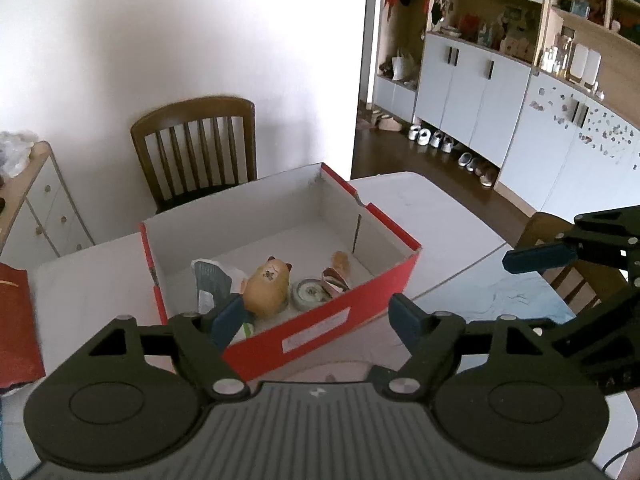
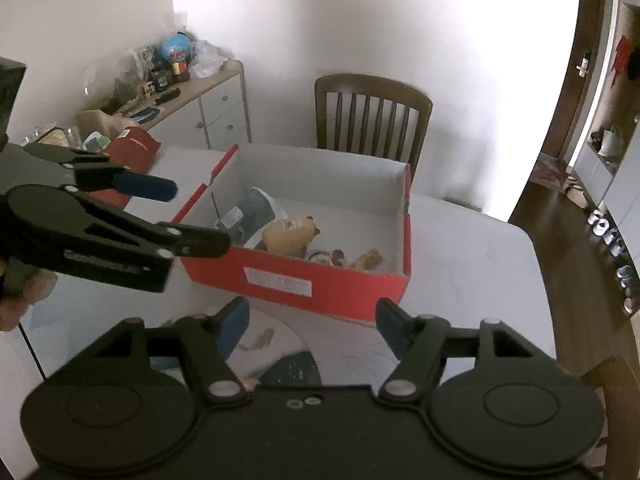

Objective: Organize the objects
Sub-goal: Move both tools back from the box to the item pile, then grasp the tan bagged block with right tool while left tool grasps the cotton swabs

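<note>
A red cardboard box point(image 1: 320, 322) with a white inside stands open on the white table point(image 1: 92, 272). In it lie a tan bear toy point(image 1: 267, 286), a round tin point(image 1: 308, 294), a grey-blue packet point(image 1: 212, 282), a pink-striped piece point(image 1: 334, 282) and a small tan figure point(image 1: 341, 261). My left gripper point(image 1: 316, 318) is open and empty above the box's near wall. My right gripper point(image 2: 312, 326) is open and empty just before the box point(image 2: 320, 284); the bear point(image 2: 290, 234) and packet point(image 2: 250, 212) show inside.
A wooden chair point(image 1: 200, 152) stands behind the table. A red bag point(image 1: 16, 324) lies at the table's left. A sideboard point(image 2: 192, 96) with clutter is at the far left. A patterned mat point(image 2: 288, 364) lies under my right gripper. Cabinets and shoes point(image 1: 448, 144) line the right.
</note>
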Demonstrator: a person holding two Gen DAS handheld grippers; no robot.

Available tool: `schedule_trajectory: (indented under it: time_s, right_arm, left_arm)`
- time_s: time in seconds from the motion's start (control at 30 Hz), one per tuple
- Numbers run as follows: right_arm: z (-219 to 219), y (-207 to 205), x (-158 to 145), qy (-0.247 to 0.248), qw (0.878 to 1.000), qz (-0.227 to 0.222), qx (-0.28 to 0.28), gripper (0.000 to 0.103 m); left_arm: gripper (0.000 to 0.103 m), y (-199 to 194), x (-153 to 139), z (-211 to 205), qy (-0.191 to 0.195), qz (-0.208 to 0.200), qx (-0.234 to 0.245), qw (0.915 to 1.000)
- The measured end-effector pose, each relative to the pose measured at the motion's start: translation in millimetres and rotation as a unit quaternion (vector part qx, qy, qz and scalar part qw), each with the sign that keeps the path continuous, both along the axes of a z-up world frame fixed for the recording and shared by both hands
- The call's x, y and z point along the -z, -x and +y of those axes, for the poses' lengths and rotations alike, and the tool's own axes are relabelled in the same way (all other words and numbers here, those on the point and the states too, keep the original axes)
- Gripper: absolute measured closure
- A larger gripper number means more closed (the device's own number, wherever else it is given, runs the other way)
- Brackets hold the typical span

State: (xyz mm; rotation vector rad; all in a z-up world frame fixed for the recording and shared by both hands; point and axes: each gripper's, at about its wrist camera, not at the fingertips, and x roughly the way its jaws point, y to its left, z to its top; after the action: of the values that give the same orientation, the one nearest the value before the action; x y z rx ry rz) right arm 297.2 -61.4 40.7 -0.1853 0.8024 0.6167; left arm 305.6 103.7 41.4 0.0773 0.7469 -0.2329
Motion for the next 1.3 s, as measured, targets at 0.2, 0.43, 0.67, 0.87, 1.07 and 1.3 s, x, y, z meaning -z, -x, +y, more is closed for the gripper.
schedule_trajectory:
  time_s: [0.2,0.43,0.67,0.87,1.07,1.3]
  right_arm:
    - [-16.0,23.3,4.6,-0.004,1.000,0.000,0.000,0.028]
    - [-31.1,45.7,23.2,-0.001,1.000,0.003,0.011,0.023]
    - [-41.8,59.4,47.5,0.001,0.999,0.021,0.028,0.022]
    - [-46.0,63.9,72.7,0.009,0.998,0.044,0.049,0.021]
    - [-45.9,60.3,102.5,0.019,0.993,0.079,0.088,0.021]
    - [-40.5,56.7,123.3,0.030,0.988,0.096,0.117,0.021]
  left_arm:
    - [0.024,33.8,-0.1,-3.3,-0.003,-0.009,0.002,0.9999]
    - [0.021,67.8,20.2,-0.8,0.009,0.001,-0.010,0.9999]
    - [0.020,96.9,54.3,-3.5,0.014,0.031,-0.022,0.9992]
    - [0.017,117.3,88.7,-3.1,0.020,0.063,-0.051,0.9966]
    - [0.011,127.5,119.7,-0.6,0.025,0.093,-0.084,0.9918]
    - [0.000,134.8,146.8,5.1,0.015,0.110,-0.129,0.9853]
